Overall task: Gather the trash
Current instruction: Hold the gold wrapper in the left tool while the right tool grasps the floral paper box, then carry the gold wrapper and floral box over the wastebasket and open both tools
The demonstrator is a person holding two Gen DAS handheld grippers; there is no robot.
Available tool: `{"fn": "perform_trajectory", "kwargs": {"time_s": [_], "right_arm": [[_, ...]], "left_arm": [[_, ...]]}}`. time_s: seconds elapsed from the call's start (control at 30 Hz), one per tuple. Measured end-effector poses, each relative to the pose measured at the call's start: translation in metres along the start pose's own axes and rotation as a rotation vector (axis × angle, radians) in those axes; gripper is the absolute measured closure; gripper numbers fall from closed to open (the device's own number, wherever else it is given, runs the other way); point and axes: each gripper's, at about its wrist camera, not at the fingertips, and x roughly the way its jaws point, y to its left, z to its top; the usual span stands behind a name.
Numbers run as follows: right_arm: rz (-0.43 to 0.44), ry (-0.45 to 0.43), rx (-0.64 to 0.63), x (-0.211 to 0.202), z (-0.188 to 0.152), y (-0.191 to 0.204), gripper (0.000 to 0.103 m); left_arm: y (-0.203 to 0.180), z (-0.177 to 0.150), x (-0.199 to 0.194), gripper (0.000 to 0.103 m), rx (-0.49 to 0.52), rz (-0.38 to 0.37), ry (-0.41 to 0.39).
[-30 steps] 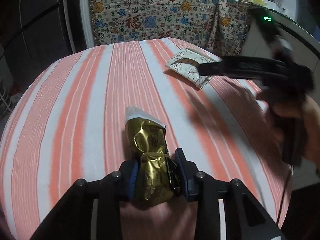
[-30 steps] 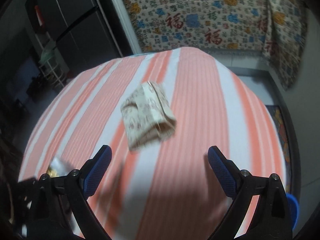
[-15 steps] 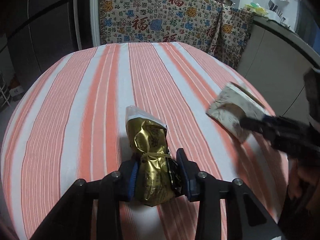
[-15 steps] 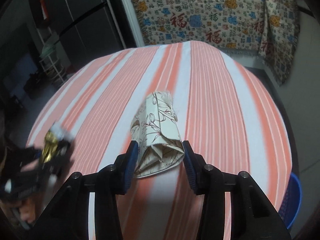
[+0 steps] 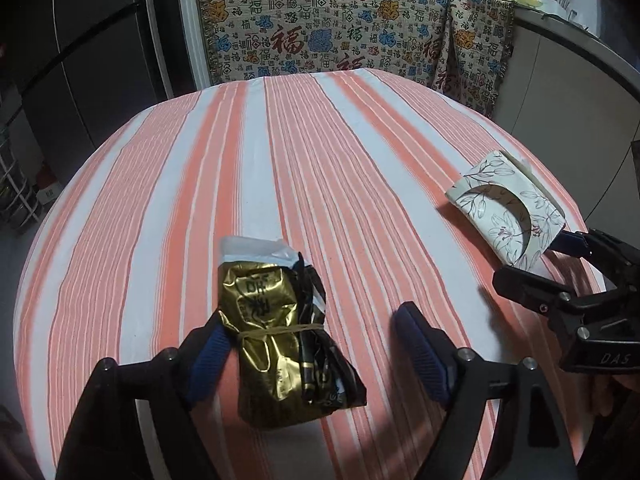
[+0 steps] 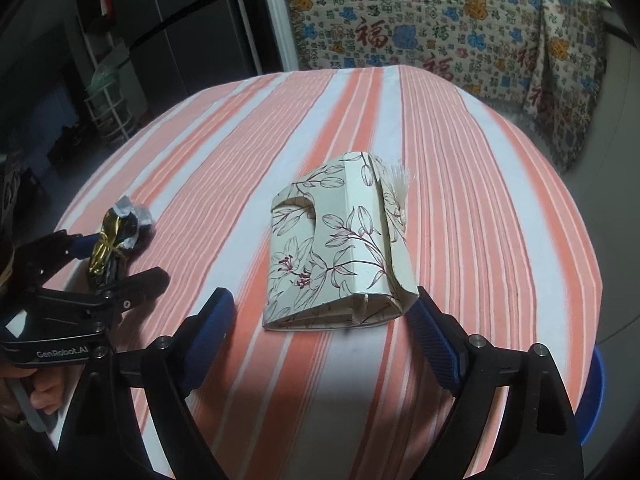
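A gold foil wrapper (image 5: 280, 340), tied with a rubber band, lies on the striped tablecloth (image 5: 320, 160) between the fingers of my left gripper (image 5: 314, 354). Its jaws are opening: the left pad (image 5: 208, 352) still touches the foil, the right pad stands apart. A flattened cream box with a flower print (image 6: 340, 248) lies between the fingers of my right gripper (image 6: 324, 338), whose jaws are also opening, with a wide gap on the left side. The right gripper (image 5: 560, 272) and the box (image 5: 508, 208) also show in the left wrist view, and the left gripper (image 6: 116, 256) with the wrapper (image 6: 106, 240) in the right wrist view.
A blue bin (image 6: 598, 380) peeks out below the table's right edge. A patterned cloth (image 5: 340, 28) hangs behind the table. A dark fridge (image 6: 180, 32) and a wire rack (image 6: 104, 108) stand at the left. A counter (image 5: 580, 80) runs along the right.
Half a second ago both grippers were shut on their items; now both sets of jaws stand wide apart. Before that, the right gripper closed on the box and drew it toward the table's right edge.
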Motion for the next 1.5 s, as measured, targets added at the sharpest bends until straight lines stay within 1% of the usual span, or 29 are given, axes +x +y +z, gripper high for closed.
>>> {"fn": "perform_trajectory", "kwargs": {"time_s": [0.47, 0.53, 0.57, 0.63, 0.7, 0.77, 0.9, 1.0, 1.03, 1.07, 1.1, 1.13, 1.17, 1.2, 1.23, 1.3, 1.37, 1.5], "right_arm": [[0.01, -0.002, 0.002, -0.001, -0.001, -0.001, 0.013], [0.025, -0.006, 0.009, -0.002, -0.002, -0.002, 0.012], [0.039, -0.01, 0.018, -0.002, -0.002, -0.004, 0.011], [0.066, -0.019, 0.039, -0.005, -0.003, -0.007, 0.011], [0.111, -0.025, 0.074, -0.009, -0.005, -0.014, 0.011], [0.142, -0.015, 0.098, -0.012, -0.006, -0.019, 0.011], [0.157, 0.019, 0.094, -0.014, 0.001, -0.021, 0.011], [0.163, 0.044, 0.1, -0.01, 0.013, -0.024, 0.011], [0.167, 0.055, 0.106, -0.008, 0.019, -0.026, 0.012], [0.171, 0.06, 0.116, -0.006, 0.024, -0.027, 0.014], [0.18, 0.066, 0.126, -0.005, 0.027, -0.028, 0.018], [0.194, 0.084, 0.135, -0.001, 0.03, -0.031, 0.024], [0.202, 0.117, 0.141, 0.003, 0.032, -0.032, 0.05], [0.201, 0.133, 0.145, 0.005, 0.032, -0.033, 0.063], [0.205, 0.128, 0.148, 0.002, 0.032, -0.033, 0.064], [0.19, 0.125, 0.12, -0.005, 0.031, -0.03, 0.065], [0.181, 0.101, 0.12, -0.018, 0.028, -0.03, 0.065], [0.152, 0.051, 0.135, -0.047, 0.024, -0.041, 0.065]], "left_arm": [[0.002, 0.001, 0.0, 0.019, 0.0, -0.001, 0.0], [0.005, 0.0, -0.001, 0.02, -0.011, -0.022, -0.004], [0.009, 0.001, -0.003, 0.021, -0.017, -0.046, -0.008], [0.022, -0.002, -0.008, 0.021, -0.036, -0.134, -0.021], [0.033, -0.006, -0.013, 0.021, -0.031, -0.181, -0.023], [0.038, -0.011, -0.018, 0.021, -0.017, -0.186, -0.014], [0.038, -0.012, -0.024, 0.02, 0.0, -0.208, 0.002], [0.041, -0.005, -0.019, 0.021, -0.046, -0.194, 0.027], [0.043, -0.001, -0.016, 0.023, -0.065, -0.18, 0.042], [0.044, 0.0, -0.014, 0.03, -0.076, -0.166, 0.049], [0.044, 0.001, -0.015, 0.042, -0.078, -0.151, 0.049], [0.041, 0.001, -0.015, 0.062, -0.072, -0.143, 0.055], [0.04, 0.001, -0.017, 0.063, -0.067, -0.133, 0.054], [0.038, 0.001, -0.019, 0.069, -0.063, -0.138, 0.047], [0.037, 0.001, -0.021, 0.071, -0.057, -0.145, 0.042], [0.031, 0.002, -0.028, 0.072, -0.044, -0.152, 0.026], [0.024, 0.005, -0.034, 0.072, -0.039, -0.169, 0.007], [0.0, 0.018, -0.042, 0.072, -0.027, -0.232, -0.009]]}}
